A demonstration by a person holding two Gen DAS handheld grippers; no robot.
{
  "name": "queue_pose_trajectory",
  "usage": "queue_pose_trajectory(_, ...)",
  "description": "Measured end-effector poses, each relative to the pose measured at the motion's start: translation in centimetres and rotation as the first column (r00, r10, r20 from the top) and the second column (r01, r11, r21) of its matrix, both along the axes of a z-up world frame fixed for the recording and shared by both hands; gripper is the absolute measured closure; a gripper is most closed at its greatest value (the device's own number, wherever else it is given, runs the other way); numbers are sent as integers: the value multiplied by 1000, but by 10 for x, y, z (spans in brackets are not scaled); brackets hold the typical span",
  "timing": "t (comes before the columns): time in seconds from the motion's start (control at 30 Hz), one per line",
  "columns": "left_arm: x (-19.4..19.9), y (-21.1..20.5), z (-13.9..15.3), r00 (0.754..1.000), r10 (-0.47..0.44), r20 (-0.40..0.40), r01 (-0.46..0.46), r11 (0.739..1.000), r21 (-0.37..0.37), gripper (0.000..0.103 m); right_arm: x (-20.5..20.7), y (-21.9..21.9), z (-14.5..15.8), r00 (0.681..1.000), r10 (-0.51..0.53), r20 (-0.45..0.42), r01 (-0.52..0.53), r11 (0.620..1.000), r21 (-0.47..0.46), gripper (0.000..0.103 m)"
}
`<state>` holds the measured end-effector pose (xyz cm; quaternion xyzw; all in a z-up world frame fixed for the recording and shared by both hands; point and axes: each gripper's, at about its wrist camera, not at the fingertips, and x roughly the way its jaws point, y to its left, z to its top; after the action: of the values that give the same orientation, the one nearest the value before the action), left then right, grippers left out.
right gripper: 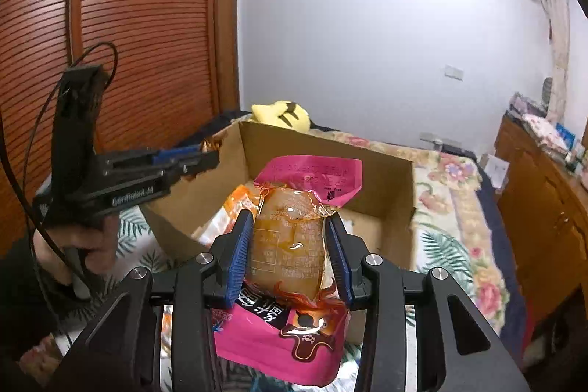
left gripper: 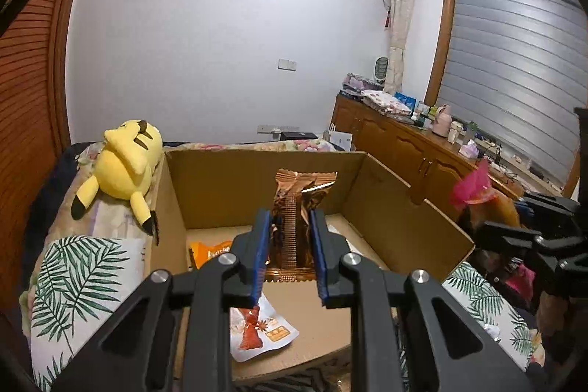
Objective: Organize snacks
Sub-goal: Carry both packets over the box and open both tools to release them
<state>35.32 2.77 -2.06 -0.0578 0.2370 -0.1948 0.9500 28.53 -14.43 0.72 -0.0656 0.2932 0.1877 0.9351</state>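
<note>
Blue-padded fingers (left gripper: 319, 245) of my left gripper (left gripper: 291, 247) are narrowed onto a copper-brown snack packet (left gripper: 297, 219), held upright above the open cardboard box (left gripper: 235, 179); its lower end is hidden behind the linkage. My right gripper (right gripper: 292, 256) clamps a pink-and-clear snack pouch (right gripper: 294, 245) at its transparent middle, over the box's near edge; the print on it is too blurred for me to read. On the box floor I count two loose packets: an orange one (left gripper: 209, 250), half covered by the left finger, and a white one with red print (left gripper: 257, 333), partly cut off. One yellow plush toy (left gripper: 123, 164) lies on the bedspread (left gripper: 77, 274) just beside the box's far left corner. A wooden cabinet (left gripper: 404, 142) stands well apart along the window wall.
</note>
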Motion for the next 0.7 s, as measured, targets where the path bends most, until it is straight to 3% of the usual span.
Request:
queue_pose_trajectory(0.37,10,-8,-17,999,12,-41,-11,1000,21,84,45,2,-21,999,-39,-7,39,999,32,63)
queue_pose_trajectory(0.47,12,-8,-21,998,24,-52,-23,999,23,80,52,-5,-28,998,-51,-40,54,995,78,63)
queue_pose_trajectory(0.6,14,-4,-24,997,39,-63,-39,999,11,60,56,-7,-37,996,-67,-62,73,992,100,63)
queue_pose_trajectory(0.7,13,-3,-25,997,47,-60,-46,999,12,58,60,-8,-43,995,-71,-74,78,992,101,63)
